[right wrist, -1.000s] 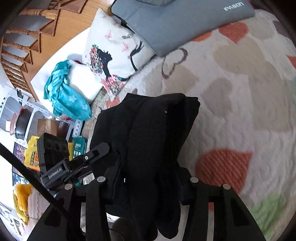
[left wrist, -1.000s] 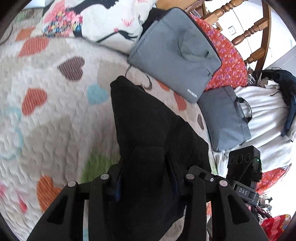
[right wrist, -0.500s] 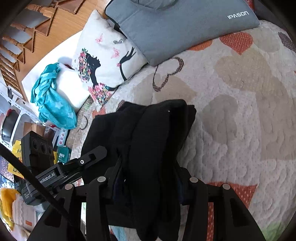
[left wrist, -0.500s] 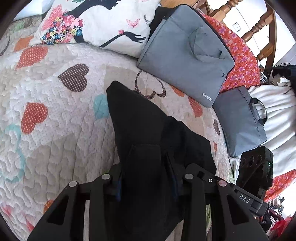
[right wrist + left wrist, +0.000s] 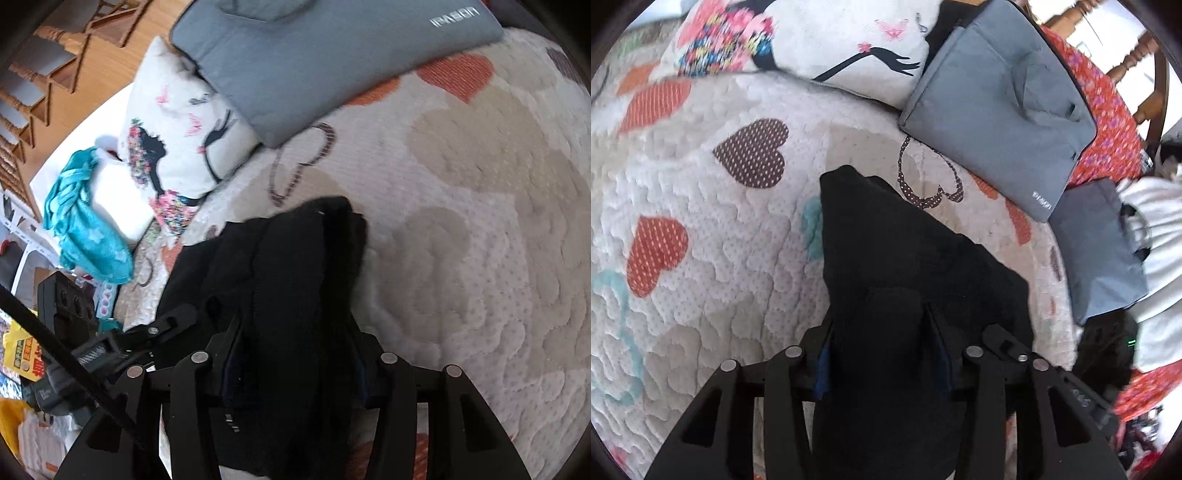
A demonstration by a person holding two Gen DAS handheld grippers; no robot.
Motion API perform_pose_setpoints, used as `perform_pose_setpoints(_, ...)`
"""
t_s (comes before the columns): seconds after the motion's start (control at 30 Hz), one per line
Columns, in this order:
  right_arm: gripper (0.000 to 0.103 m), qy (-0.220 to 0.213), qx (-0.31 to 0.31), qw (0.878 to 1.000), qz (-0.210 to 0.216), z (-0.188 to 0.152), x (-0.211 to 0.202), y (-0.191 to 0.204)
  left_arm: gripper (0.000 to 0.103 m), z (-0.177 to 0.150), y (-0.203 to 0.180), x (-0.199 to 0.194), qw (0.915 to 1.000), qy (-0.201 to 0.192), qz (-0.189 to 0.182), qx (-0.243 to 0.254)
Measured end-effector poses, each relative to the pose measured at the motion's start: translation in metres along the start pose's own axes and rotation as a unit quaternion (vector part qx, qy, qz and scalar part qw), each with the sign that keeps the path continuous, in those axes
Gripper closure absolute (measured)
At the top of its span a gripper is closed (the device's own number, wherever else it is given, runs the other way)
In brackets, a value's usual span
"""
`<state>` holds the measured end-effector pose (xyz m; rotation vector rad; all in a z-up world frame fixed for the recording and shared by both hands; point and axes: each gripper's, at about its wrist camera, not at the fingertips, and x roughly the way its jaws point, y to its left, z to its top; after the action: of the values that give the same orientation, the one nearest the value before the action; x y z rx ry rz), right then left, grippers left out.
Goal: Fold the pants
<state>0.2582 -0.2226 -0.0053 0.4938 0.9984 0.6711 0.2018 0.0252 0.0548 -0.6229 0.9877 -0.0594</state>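
**Grippers both carrying the pants, fold half done**

Left gripper (image 5: 879,332) and right gripper (image 5: 295,339) are each gripping a thick bunch of the black pants (image 5: 905,266), jaws easing open a bit. We're holding them doubled over just above the heart quilt (image 5: 701,221). Laying flat and smoothing is looking like what's left.

Bed with heart-print quilt (image 5: 701,206), printed pillow (image 5: 820,40), two grey bags (image 5: 997,99) on it. Red floral cloth (image 5: 1108,122) by wooden chair (image 5: 1145,55). Wood floor (image 5: 110,66), teal cloth (image 5: 85,221). Daylight.
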Motion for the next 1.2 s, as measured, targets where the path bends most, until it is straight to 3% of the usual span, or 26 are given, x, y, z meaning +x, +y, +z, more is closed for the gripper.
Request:
perform_pose_setpoints(0.13,0.051,-0.015,-0.047,0.998,-0.043,-0.001,-0.002,0.009,0.061,-0.001,0.012,-0.027,0.9997,-0.021,-0.011,-0.011)
perform_pose_setpoints(0.23,0.05,-0.021,-0.046,0.998,-0.043,-0.002,-0.002,0.008,0.059,0.004,0.011,-0.049,0.9982,-0.053,-0.024,-0.018)
perform_pose_setpoints(0.3,0.049,-0.022,-0.041,0.998,-0.038,-0.002,-0.002,0.006,0.053,0.011,0.003,-0.054,0.9973,-0.065,-0.034,-0.009)
perform_pose_setpoints(0.47,0.048,-0.025,-0.043,0.998,-0.032,-0.004,-0.003,0.004,0.052,0.034,-0.009,-0.017,0.9977,-0.042,-0.05,-0.014)
perform_pose_setpoints(0.63,0.047,-0.027,-0.05,0.998,-0.026,-0.006,-0.002,0.002,0.052,0.048,-0.009,0.032,0.9999,-0.001,-0.004,-0.012)
perform_pose_setpoints(0.73,0.047,-0.027,-0.042,0.998,-0.022,-0.005,-0.004,0.002,0.052,0.048,0.001,0.044,0.9992,0.007,-0.013,-0.039)
perform_pose_setpoints(0.87,0.042,-0.094,-0.019,0.995,-0.019,0.0,-0.035,0.01,0.051,0.041,0.005,0.043,0.9993,-0.007,-0.021,-0.03)
perform_pose_setpoints(0.97,0.04,-0.129,-0.01,0.99,0.048,0.017,-0.057,0.02,0.051,0.033,0.002,0.041,0.9995,-0.022,-0.018,-0.012)
perform_pose_setpoints(1.03,0.024,-0.107,0.015,0.987,0.121,0.03,-0.047,0.016,0.051,0.031,0.003,0.041,0.9993,-0.029,-0.019,-0.012)
perform_pose_setpoints(1.07,0.023,-0.086,0.034,0.984,0.151,0.033,-0.037,0.01,0.051,0.03,0.003,0.041,0.9992,-0.032,-0.021,-0.012)
perform_pose_setpoints(1.1,0.023,-0.058,0.063,0.981,0.176,0.036,-0.021,0.0,0.051,0.029,0.004,0.041,0.9991,-0.033,-0.022,-0.012)
perform_pose_setpoints(1.17,0.028,-0.04,0.103,0.98,0.165,0.032,0.003,-0.022,0.049,0.03,0.004,0.041,0.999,-0.035,-0.025,-0.012)
perform_pose_setpoints(1.2,0.042,-0.045,0.12,0.977,0.17,0.029,0.008,-0.033,0.049,0.03,0.005,0.041,0.999,-0.034,-0.027,-0.014)
